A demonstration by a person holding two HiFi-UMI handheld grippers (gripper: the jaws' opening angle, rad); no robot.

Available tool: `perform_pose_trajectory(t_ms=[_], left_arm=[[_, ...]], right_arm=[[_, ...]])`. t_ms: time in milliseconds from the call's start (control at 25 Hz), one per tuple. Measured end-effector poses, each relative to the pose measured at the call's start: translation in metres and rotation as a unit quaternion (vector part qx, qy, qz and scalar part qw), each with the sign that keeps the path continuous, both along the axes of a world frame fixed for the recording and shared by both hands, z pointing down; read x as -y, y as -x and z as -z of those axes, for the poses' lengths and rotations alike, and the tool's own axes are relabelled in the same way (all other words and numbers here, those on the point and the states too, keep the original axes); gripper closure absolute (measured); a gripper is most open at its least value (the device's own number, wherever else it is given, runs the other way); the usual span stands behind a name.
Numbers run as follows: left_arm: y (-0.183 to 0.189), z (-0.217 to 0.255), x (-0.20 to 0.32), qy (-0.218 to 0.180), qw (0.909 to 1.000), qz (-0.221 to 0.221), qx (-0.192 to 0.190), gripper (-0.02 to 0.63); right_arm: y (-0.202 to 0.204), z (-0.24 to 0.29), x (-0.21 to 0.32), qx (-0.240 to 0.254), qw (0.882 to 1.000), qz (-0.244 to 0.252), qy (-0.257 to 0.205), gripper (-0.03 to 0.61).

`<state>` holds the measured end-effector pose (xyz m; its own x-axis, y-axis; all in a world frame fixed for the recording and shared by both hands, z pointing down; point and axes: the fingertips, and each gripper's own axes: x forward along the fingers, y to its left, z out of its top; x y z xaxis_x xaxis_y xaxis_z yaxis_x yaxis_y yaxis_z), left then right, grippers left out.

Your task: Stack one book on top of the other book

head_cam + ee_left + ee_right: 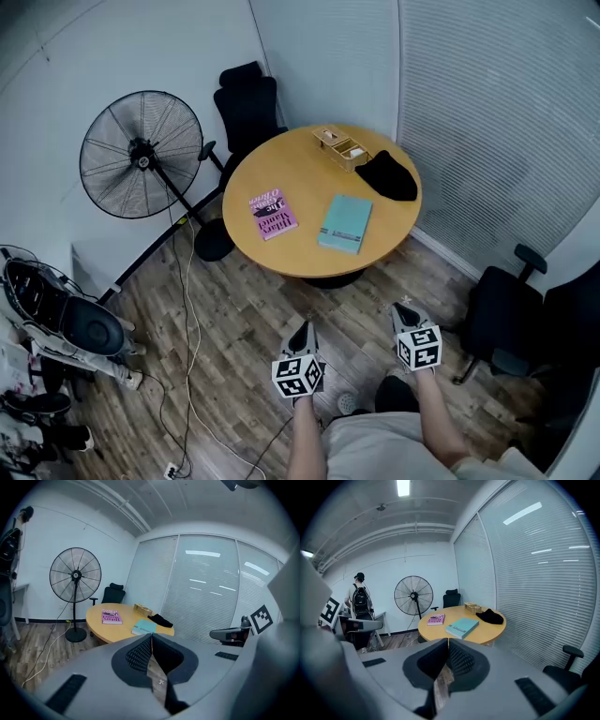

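Nearest the person, the left gripper [303, 328] and the right gripper [403, 310] hung side by side over the wood-patterned floor, well short of the table. Each had its jaws pressed together with nothing between them. Both pointed toward the table, probably because the approach had not yet begun.

Farther on stood one round wooden table [309, 258]. Two books lay flat on its near half, apart from each other: a pink book [273, 215] to the left and a teal book [345, 223] to the right. No stacking had been done. Lying face up and within reach of the near edge, either book looked easy to take by its edge, and each sat roughly ahead of one gripper.

Toward the far rim sat one small wooden box [341, 148], with one black cloth item [386, 176] just beside it. Both were clear of the books and so unlikely to get in the way.

Beyond the table stood one black office chair [247, 108] and one pedestal fan [141, 155] by the wall, its cable trailing across the floor.
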<state>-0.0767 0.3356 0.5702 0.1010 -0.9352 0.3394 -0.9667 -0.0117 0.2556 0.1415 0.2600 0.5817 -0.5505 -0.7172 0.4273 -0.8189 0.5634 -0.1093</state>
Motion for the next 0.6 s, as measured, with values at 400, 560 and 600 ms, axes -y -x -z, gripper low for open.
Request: perform_pose_trajectory(t_ms=[400, 560, 600], left_arm=[[-0.006, -0.019, 0.044, 0.035, 0.9993, -0.002, 0.015, 0.584], [-0.003, -0.013, 0.074, 0.036, 0.9991, 0.004, 0.021, 0.584], [-0.004, -0.013, 0.084, 0.036, 0.9991, 0.005, 0.021, 0.584]], right_arm=[[-0.005, -0.019, 0.049, 0.009, 1.0, 0.005, 0.029, 0.556], [-0.002, -0.02, 0.079, 0.023, 0.999, 0.008, 0.039, 0.557], [-0.003, -0.02, 0.09, 0.023, 0.999, 0.008, 0.039, 0.557]])
